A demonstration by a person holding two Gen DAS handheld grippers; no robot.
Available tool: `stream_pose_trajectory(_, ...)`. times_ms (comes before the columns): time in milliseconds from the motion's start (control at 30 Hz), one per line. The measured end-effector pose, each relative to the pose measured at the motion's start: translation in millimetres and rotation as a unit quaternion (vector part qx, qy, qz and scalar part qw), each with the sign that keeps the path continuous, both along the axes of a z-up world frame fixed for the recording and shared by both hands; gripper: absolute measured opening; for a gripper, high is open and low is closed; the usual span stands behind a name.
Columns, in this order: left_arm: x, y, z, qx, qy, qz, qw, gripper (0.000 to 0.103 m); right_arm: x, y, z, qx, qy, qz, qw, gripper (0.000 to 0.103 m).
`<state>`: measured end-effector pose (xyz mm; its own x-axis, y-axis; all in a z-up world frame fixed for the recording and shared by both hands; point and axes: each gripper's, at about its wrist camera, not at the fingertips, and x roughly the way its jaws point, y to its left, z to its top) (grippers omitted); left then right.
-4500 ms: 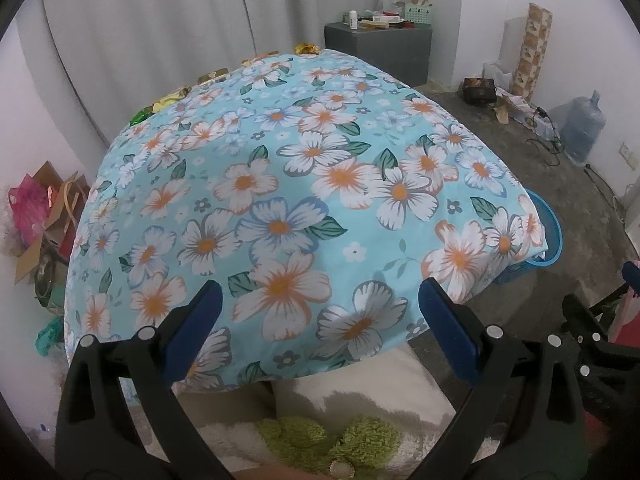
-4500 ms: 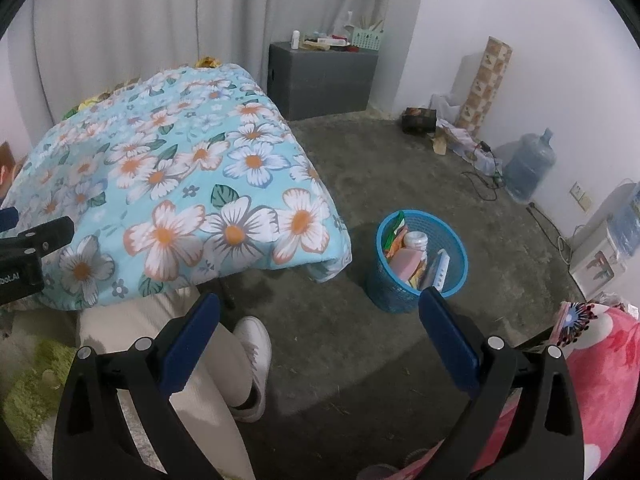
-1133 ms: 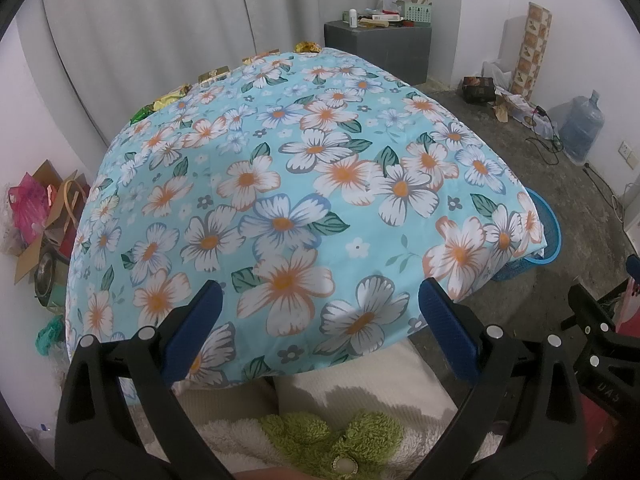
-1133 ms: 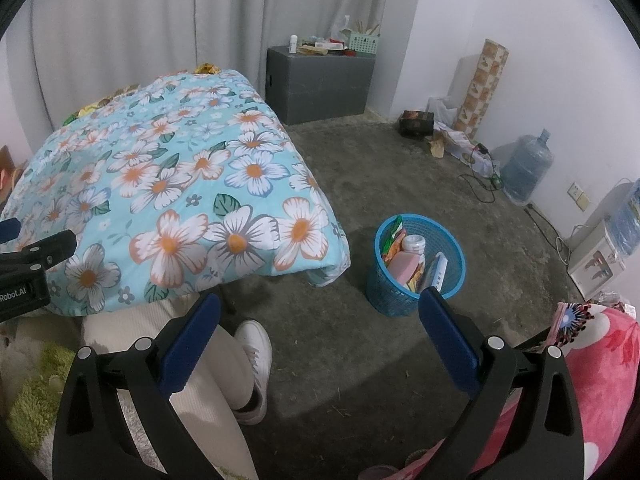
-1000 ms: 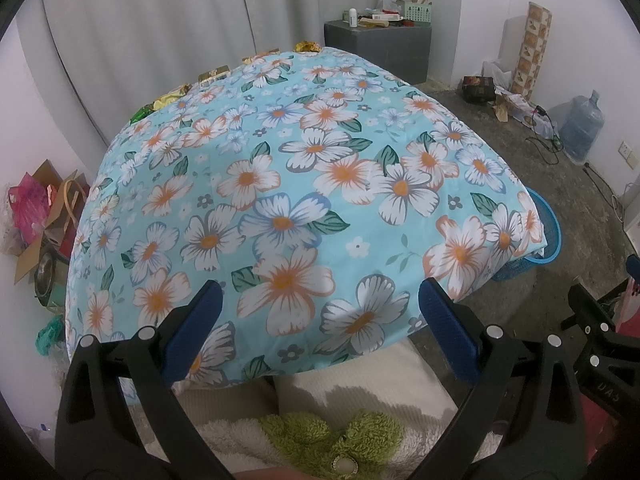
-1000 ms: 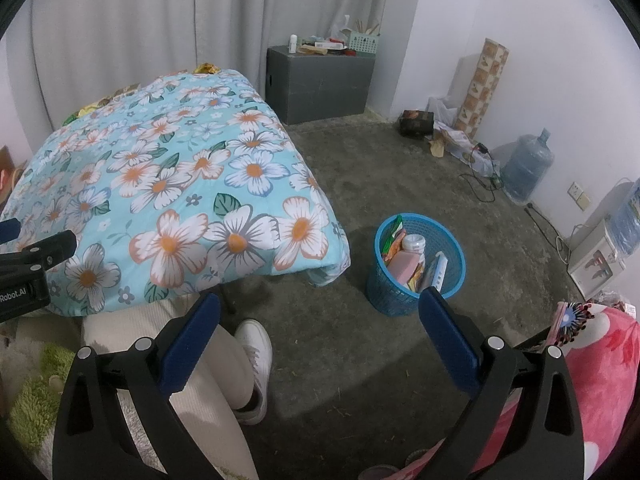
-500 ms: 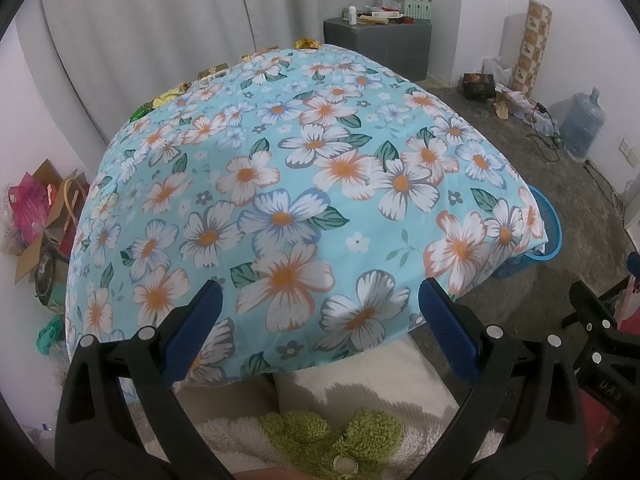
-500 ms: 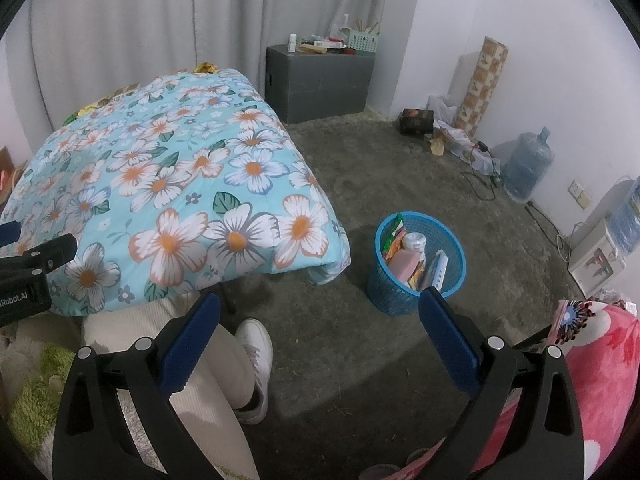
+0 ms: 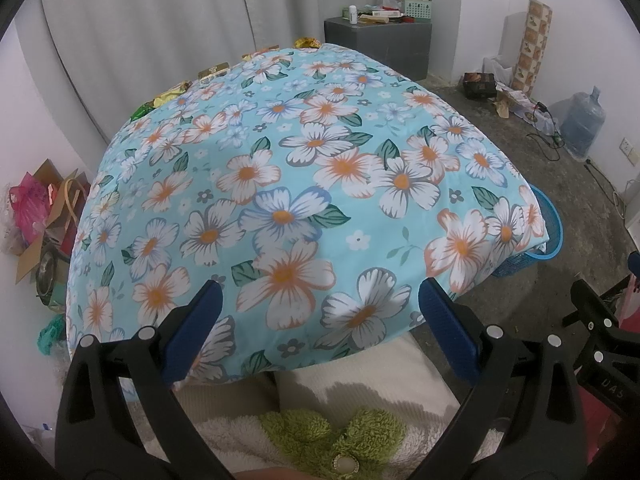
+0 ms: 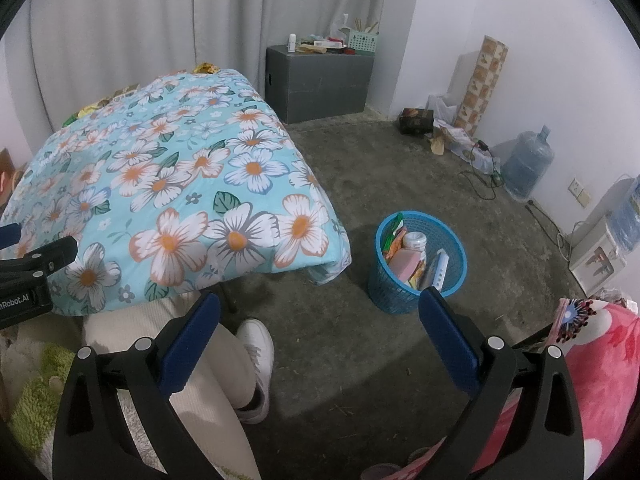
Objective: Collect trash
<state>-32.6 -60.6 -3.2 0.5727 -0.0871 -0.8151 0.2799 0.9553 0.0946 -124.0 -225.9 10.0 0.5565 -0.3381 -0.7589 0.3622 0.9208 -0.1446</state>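
Note:
A blue mesh waste basket [image 10: 418, 280] stands on the floor right of the table, holding a pink bottle, wrappers and other trash; its rim [image 9: 554, 236] peeks past the cloth in the left wrist view. Several wrappers [image 9: 172, 94] lie along the far edge of the flowered tablecloth [image 9: 300, 184]. My left gripper [image 9: 320, 320] is open and empty, over the table's near edge. My right gripper [image 10: 316, 328] is open and empty, above the floor, short of the basket.
A grey cabinet [image 10: 320, 80] with small items stands at the back wall. A water jug [image 10: 528, 164], cables and boxes lie along the right wall. Bags and cardboard [image 9: 40, 216] pile up left of the table. The person's leg and white shoe [image 10: 256, 360] are below.
Almost nothing has changed; both grippers stay open and empty, with only a slight drift of the views.

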Motion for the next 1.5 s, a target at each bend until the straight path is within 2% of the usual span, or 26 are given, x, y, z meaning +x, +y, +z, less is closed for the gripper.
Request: stream_pose_trajectory(1500,1.0,1.9,1.2,0.001,0.0,-0.002,1.0,0.094,1.0,2.4,0.7,0.002,-0.001,0.001,1.0,0.097)
